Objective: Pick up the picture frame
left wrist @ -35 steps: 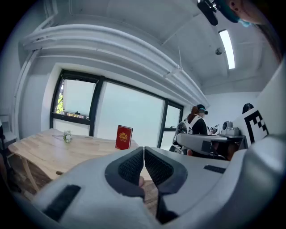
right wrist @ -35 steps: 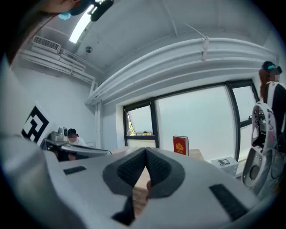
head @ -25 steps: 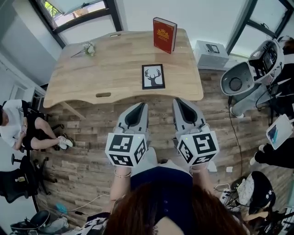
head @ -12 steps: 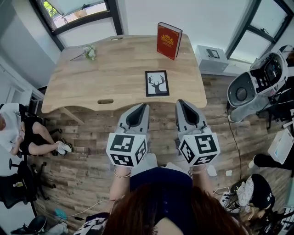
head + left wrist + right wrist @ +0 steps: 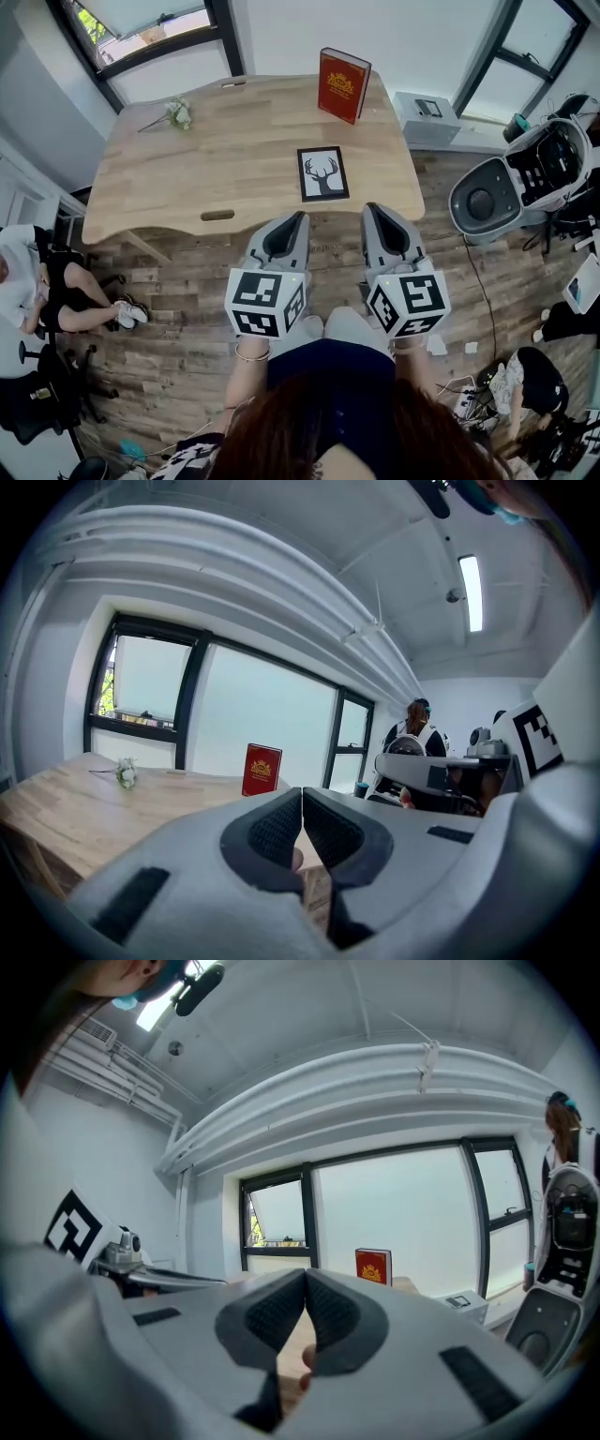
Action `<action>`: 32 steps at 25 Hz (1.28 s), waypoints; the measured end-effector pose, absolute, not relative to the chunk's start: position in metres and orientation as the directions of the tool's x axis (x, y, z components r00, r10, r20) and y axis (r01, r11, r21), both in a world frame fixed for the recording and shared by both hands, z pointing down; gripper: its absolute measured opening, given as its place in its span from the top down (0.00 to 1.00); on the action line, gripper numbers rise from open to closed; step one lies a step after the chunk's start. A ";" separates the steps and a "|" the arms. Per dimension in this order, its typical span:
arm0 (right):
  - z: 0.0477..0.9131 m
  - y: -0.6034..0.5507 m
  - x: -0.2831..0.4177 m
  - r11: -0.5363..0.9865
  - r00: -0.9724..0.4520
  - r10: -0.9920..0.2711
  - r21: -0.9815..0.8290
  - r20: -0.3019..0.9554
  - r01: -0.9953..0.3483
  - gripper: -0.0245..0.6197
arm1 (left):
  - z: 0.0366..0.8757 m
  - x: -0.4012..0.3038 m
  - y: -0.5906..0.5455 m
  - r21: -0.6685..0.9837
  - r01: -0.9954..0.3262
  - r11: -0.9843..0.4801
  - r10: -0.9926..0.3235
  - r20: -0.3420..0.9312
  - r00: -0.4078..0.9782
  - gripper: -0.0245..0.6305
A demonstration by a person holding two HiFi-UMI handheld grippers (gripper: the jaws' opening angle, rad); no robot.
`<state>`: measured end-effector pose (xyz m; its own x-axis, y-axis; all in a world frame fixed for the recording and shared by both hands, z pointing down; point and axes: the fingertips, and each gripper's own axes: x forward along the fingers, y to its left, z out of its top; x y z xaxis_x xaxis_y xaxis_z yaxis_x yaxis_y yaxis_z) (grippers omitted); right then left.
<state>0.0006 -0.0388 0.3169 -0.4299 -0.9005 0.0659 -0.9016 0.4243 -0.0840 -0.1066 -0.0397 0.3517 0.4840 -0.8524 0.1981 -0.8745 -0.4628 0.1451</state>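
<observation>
While both hang short of the table (image 5: 187, 178) edge, left tongs (image 5: 298, 217) are pinched closed, empty; picture frame (image 5: 322, 173) lies flat just ahead between the two, long axis running away from the person, left marginally nearer; right tongs (image 5: 370, 208) likewise closed on nothing.
</observation>
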 end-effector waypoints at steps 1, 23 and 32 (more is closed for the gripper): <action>0.317 -0.039 0.001 0.420 -0.425 -0.903 -0.081 0.067 -0.904 0.92 | 0.352 -0.106 -0.040 0.144 -0.873 -0.466 -0.850 0.201 0.487 0.92; 0.333 -0.123 0.008 0.394 -0.399 -0.911 -0.068 0.106 -0.917 0.92 | 0.369 -0.104 -0.115 0.171 -0.869 -0.464 -0.835 0.243 0.494 0.91; 0.348 -0.164 0.009 0.406 -0.410 -0.900 -0.060 0.149 -0.912 0.92 | 0.379 -0.102 -0.160 0.175 -0.875 -0.452 -0.834 0.266 0.484 0.91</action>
